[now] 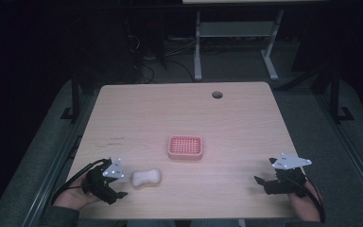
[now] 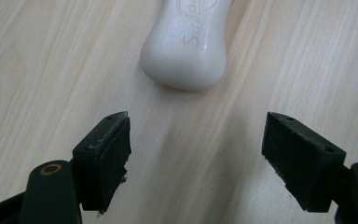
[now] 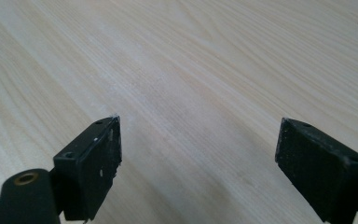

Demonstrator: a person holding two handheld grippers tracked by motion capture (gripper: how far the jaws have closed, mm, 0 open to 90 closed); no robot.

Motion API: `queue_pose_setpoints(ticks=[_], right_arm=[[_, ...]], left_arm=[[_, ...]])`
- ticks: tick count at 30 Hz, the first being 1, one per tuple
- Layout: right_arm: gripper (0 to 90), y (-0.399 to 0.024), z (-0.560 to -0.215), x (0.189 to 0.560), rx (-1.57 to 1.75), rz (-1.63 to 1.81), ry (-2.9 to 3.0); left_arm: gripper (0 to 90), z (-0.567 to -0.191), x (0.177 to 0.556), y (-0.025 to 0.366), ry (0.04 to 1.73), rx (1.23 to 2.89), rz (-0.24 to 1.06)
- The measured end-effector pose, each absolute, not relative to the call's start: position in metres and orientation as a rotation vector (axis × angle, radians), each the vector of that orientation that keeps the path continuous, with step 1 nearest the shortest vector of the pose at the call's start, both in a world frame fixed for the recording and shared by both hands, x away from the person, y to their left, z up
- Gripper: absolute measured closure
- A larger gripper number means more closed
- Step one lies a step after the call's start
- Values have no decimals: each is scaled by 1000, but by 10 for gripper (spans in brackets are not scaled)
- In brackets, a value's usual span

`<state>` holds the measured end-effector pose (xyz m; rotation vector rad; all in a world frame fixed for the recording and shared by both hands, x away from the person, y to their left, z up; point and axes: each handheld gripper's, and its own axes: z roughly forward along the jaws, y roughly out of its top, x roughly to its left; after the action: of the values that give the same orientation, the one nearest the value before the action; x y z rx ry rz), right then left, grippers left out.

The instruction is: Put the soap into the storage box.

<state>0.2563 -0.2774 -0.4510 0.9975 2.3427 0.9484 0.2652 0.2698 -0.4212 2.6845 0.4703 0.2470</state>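
- Your left gripper sits near the front left corner of the table, pointing towards the middle, with your left hand behind it at the table's edge.
- Its jaws stand wide apart and hold nothing; in the left gripper view only bare wood lies between the two black pads.
- The bar of soap lies flat on the table just beside your left gripper, on the side towards the centre. It is a cream-white, waisted bar, and in the left gripper view its near rounded end lies just ahead of the open jaws, not touching either pad. Raised lettering shows on its top face.
- The pink soap dish rests near the middle of the table, a little beyond the soap and apart from it. Its top is a grid of small holes.
- Your right gripper lies near the front right edge, well apart from soap and dish, pointing inward.
- Its jaws are also spread wide with nothing in them; in the right gripper view there is plain wood grain between and ahead of the pads.
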Motion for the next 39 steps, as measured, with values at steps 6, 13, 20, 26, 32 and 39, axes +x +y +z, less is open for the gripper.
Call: queue_pose_setpoints(ticks=[6,13,20,26,32,39], right_arm=[[138,-281,-450,258,1004,967,2327],[138,-277,-449,258,999,966,2320],[138,-271,-448,260,968,987,2333],[138,-268,-449,260,949,988,2335],[138,-273,-448,258,969,995,2316],[137,-275,-447,257,968,1006,2296]], left_arm=[[231,-418,265,268,464,2682,256],[231,-419,263,263,444,2711,249],[233,-415,264,248,399,2723,252],[234,-414,271,237,359,2737,248],[241,-413,277,224,315,2763,240],[253,-414,285,211,287,2786,224]])
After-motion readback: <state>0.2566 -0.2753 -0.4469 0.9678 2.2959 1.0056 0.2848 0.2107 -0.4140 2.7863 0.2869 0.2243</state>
